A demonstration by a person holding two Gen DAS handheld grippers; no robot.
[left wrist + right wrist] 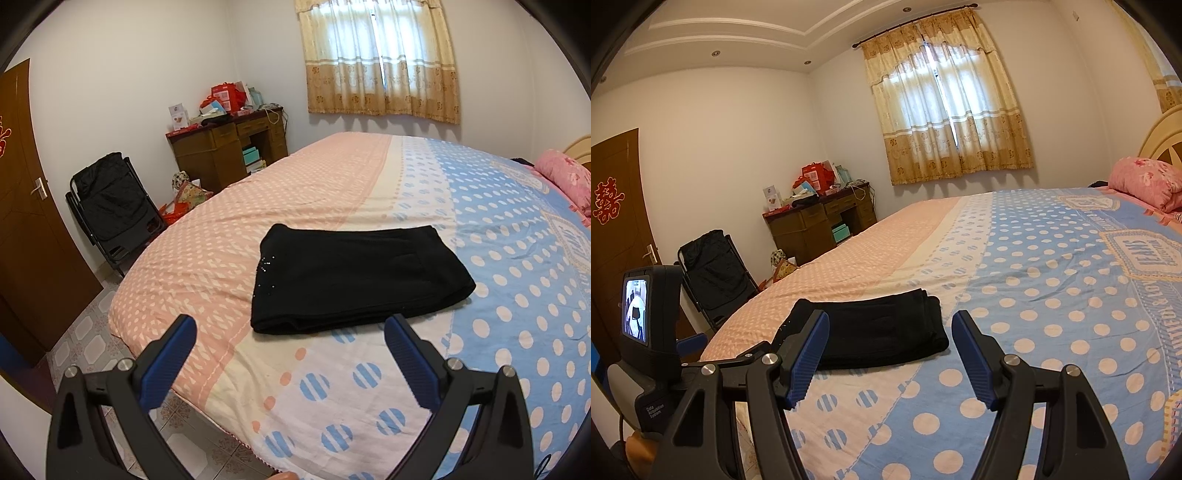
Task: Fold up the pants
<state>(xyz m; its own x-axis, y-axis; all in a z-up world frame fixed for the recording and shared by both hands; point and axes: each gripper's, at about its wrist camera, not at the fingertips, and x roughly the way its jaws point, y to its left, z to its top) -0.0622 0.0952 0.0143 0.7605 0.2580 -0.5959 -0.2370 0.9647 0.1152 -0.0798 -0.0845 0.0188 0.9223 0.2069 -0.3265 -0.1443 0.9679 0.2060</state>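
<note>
Black pants (354, 277) lie folded into a flat rectangle on the bed (369, 387), with small beads on their left part. My left gripper (290, 326) is open and empty, held above the bed's near edge just short of the pants. In the right wrist view the pants (882, 332) lie low and flat ahead. My right gripper (890, 319) is open and empty, with the pants' right end showing between its blue fingers (975, 354). The left gripper's body and its small screen (637, 310) show at the left of that view.
The bed (1052, 332) has a pink and blue dotted cover. A pink pillow (1145, 182) lies at the headboard on the right. A black folding chair (110, 206), a cluttered wooden desk (229, 147) and a brown door (22, 192) stand at the left. A curtained window (380, 62) is behind.
</note>
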